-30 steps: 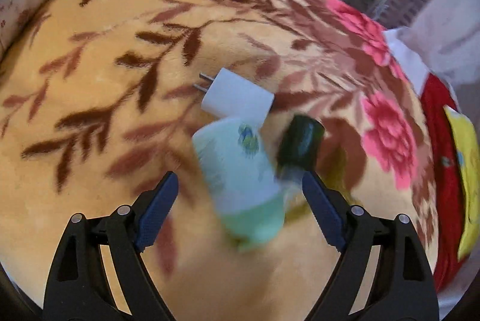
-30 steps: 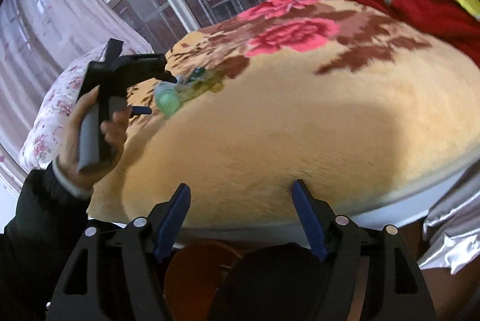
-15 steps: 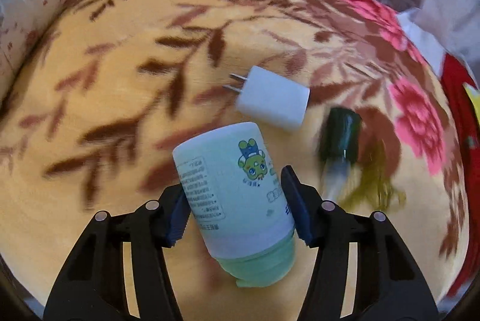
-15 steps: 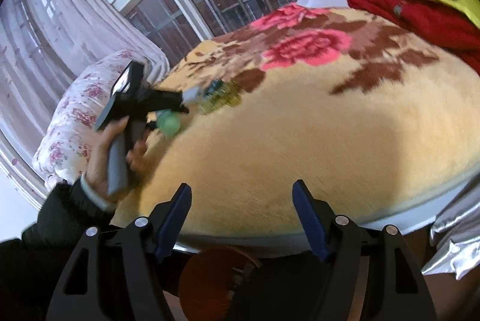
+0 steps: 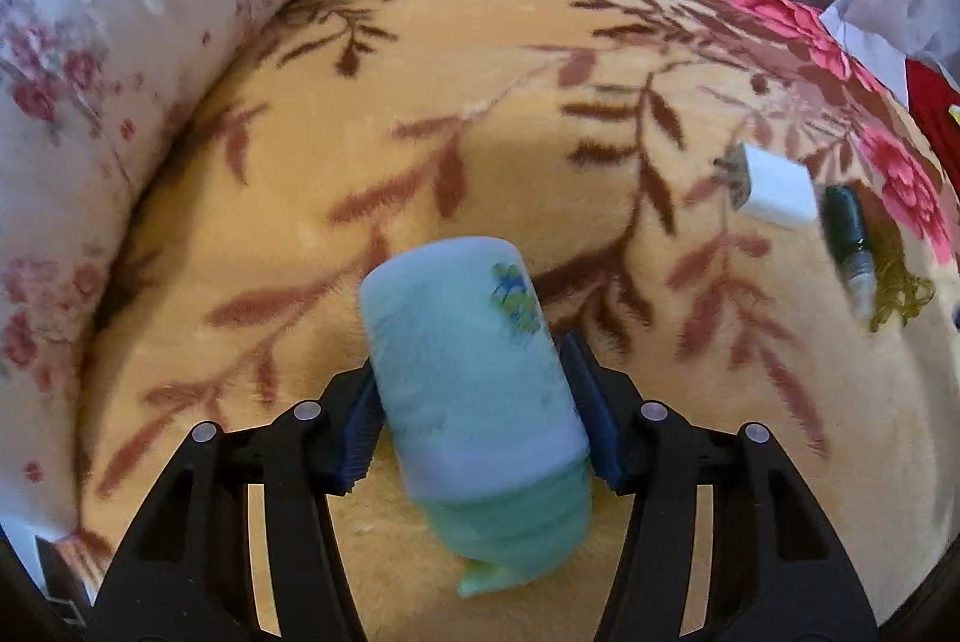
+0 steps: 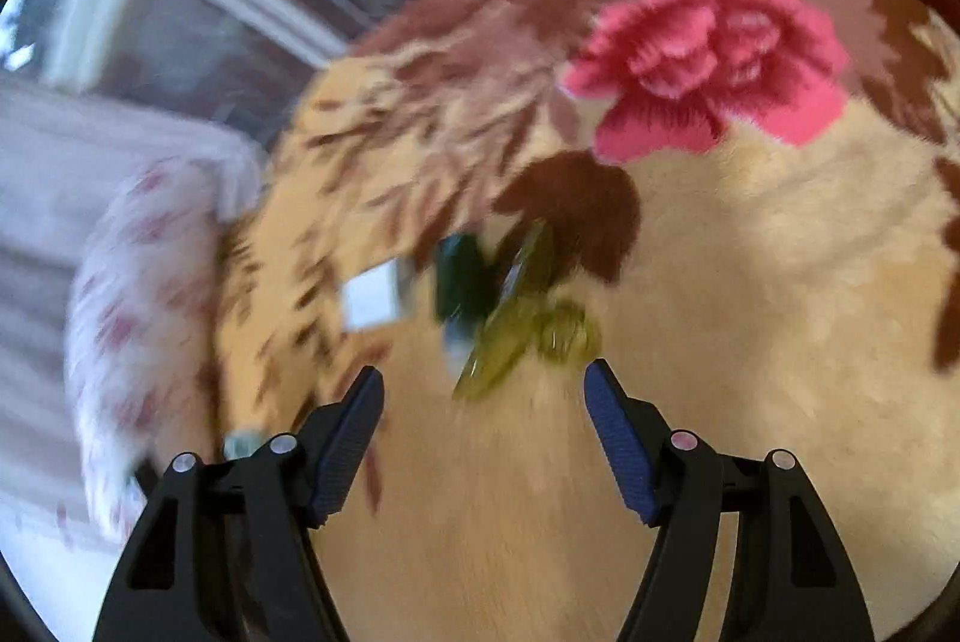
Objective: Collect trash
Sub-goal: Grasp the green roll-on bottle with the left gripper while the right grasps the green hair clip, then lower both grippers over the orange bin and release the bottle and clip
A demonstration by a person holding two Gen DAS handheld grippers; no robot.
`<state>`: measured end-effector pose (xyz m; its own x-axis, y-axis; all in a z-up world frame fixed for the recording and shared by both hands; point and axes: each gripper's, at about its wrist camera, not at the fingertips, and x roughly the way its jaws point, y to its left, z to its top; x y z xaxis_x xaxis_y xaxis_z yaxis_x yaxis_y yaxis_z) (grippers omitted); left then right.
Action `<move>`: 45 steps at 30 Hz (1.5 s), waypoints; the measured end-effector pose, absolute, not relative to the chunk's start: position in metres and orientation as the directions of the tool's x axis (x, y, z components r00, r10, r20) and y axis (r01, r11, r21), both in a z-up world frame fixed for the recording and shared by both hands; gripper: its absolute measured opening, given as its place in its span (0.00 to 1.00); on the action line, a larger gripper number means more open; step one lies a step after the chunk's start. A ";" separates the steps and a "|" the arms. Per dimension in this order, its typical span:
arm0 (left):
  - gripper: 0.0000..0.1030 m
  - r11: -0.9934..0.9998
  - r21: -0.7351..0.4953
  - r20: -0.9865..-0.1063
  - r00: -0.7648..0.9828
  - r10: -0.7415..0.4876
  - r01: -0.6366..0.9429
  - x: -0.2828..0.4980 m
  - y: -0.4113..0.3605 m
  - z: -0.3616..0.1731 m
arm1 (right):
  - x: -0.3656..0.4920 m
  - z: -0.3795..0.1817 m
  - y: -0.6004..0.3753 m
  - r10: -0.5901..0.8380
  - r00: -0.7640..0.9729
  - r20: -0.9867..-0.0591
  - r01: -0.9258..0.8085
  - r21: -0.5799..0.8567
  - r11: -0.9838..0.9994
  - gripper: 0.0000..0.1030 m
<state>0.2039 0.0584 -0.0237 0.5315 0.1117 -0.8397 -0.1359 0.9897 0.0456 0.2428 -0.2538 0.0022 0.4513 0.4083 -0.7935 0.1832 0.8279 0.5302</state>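
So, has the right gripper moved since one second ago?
Yes. The right gripper has come forward over the blanket: the dark green bottle and white charger now lie just ahead of its open fingers.

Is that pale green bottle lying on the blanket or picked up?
Picked up: the left gripper clamps the green bottle between both pads.

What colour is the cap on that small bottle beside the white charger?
Dark green cap, clearest in the left wrist view.

plush fuzzy blanket (image 5: 420,132), smooth matt plastic bottle (image 5: 474,390), glossy white charger (image 5: 777,189), ribbed jaws
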 end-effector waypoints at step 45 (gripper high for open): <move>0.47 0.994 -0.081 -0.725 0.681 -0.106 0.069 0.148 0.021 -0.007 | 0.140 -0.006 -0.232 0.311 0.694 -0.650 -0.198 0.243 0.950 0.42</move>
